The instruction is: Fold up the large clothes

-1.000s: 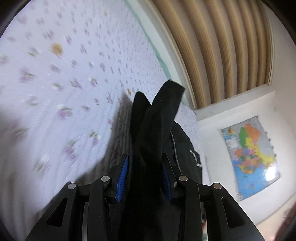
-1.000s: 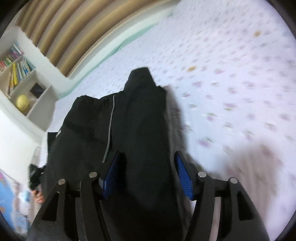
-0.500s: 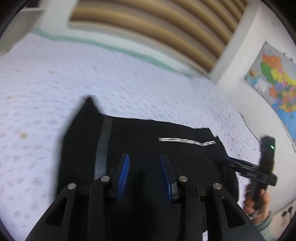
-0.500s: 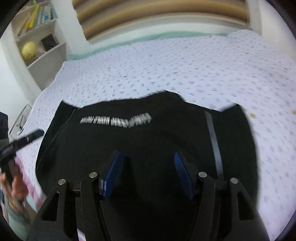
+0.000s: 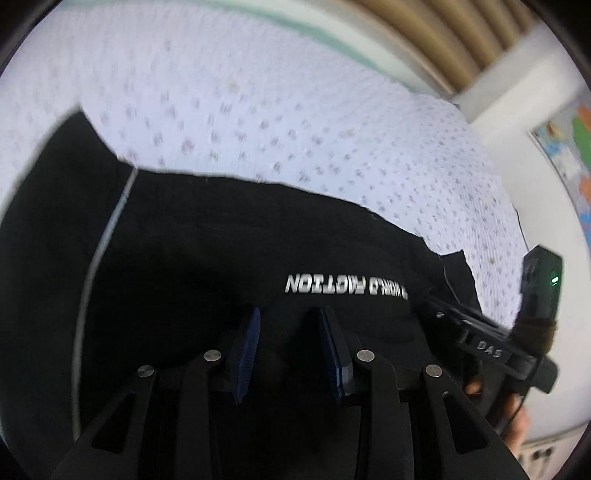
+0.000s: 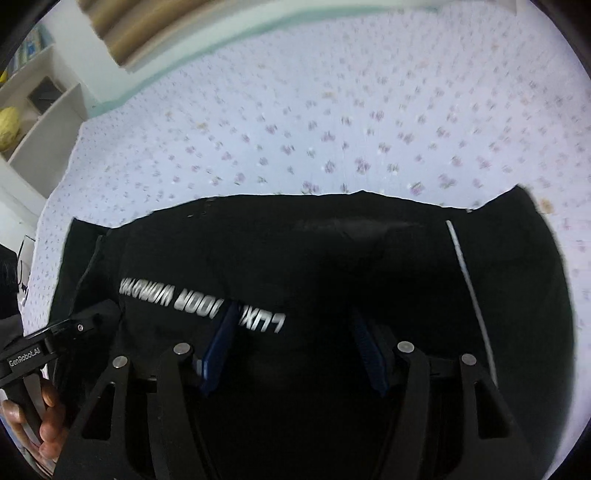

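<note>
A large black garment (image 5: 192,236) with white lettering and a thin white stripe lies spread flat on the bed; it also shows in the right wrist view (image 6: 369,251). My left gripper (image 5: 290,325) hovers over its near edge with the blue pads apart and nothing between them. My right gripper (image 6: 291,328) is over the near edge too, jaws wide apart and empty. The other gripper shows at the right of the left wrist view (image 5: 517,332) and at the left of the right wrist view (image 6: 48,343).
The bed sheet (image 5: 295,122) is white with small purple flowers and extends far beyond the garment (image 6: 332,110). A slatted wooden headboard (image 5: 443,33) and a wall map (image 5: 569,140) stand behind. Shelves (image 6: 33,107) are at the left.
A second ago both grippers held the garment bunched up in the air. It now lies spread flat on the bed, and both grippers are open and closer to its near edge.
</note>
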Demonstrator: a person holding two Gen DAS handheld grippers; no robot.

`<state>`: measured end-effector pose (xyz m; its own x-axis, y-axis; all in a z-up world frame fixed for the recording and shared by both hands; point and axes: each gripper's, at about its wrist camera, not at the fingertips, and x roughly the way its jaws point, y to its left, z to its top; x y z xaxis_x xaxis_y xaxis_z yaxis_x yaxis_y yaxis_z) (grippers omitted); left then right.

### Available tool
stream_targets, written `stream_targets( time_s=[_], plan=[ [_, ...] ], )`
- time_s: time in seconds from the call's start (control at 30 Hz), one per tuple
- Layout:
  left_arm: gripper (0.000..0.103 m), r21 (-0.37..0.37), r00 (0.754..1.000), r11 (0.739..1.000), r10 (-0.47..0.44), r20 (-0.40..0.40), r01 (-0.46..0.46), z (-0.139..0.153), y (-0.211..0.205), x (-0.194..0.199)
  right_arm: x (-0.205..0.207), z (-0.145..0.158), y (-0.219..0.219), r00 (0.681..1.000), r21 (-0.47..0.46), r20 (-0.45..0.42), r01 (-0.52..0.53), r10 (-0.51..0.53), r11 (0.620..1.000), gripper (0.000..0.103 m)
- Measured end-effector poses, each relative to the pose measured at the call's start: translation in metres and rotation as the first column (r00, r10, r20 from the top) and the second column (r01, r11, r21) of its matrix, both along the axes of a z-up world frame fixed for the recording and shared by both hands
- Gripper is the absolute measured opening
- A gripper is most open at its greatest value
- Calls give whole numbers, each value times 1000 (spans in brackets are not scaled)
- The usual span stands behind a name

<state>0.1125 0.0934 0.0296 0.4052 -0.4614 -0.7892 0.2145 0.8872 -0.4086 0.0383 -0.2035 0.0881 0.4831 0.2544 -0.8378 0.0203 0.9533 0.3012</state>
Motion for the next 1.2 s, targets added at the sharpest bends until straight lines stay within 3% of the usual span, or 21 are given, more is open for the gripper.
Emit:
stream_targets(
  time_s=[0.1, 0.23, 0.37, 0.43, 0.6, 0.73, 0.87, 1.0, 1.1, 1.2],
  plan=[
    [35, 20, 993, 999, -37, 116, 35, 31, -5, -37, -45, 38, 21, 993, -33, 110, -48, 52, 998, 65],
    [46, 65, 978, 996, -69, 195, 57, 43, -19, -89, -100, 49, 38, 985, -135, 151, -57, 78, 989, 67],
    [46, 119, 992, 992, -62, 112, 49, 3, -31, -95, -115, 9, 51, 994, -195, 71, -69, 84, 978, 68],
    [46, 82, 997, 996, -32, 64, 27, -23, -26, -87, -106, -15, 52, 996, -172, 47, -64, 74, 983, 69],
    [46, 95, 996, 995, -34, 77, 27, -23, -26, -90, -107, -19, 49, 995, -164, 101, -7, 24, 986, 71],
    [46, 166, 985, 986, -56, 165, 28, 7, -27, -120, -131, 5, 41, 988, -155, 150, 48, -25, 987, 71],
    [46, 240, 949, 970, -37, 312, -41, 58, -18, -168, -164, 52, 34, 968, -172, 244, 99, -55, 980, 72],
    [60, 217, 925, 969, 25, 378, -115, 104, -2, -200, -191, 100, 39, 943, -165, 326, 133, -74, 977, 87],
    [62, 173, 902, 974, 60, 428, -147, 127, 4, -226, -215, 137, 49, 915, -178, 400, 138, -56, 974, 88],
    [65, 175, 879, 968, 79, 471, -181, 142, 9, -244, -230, 152, 65, 898, -216, 439, 149, -40, 965, 88]
  ],
)
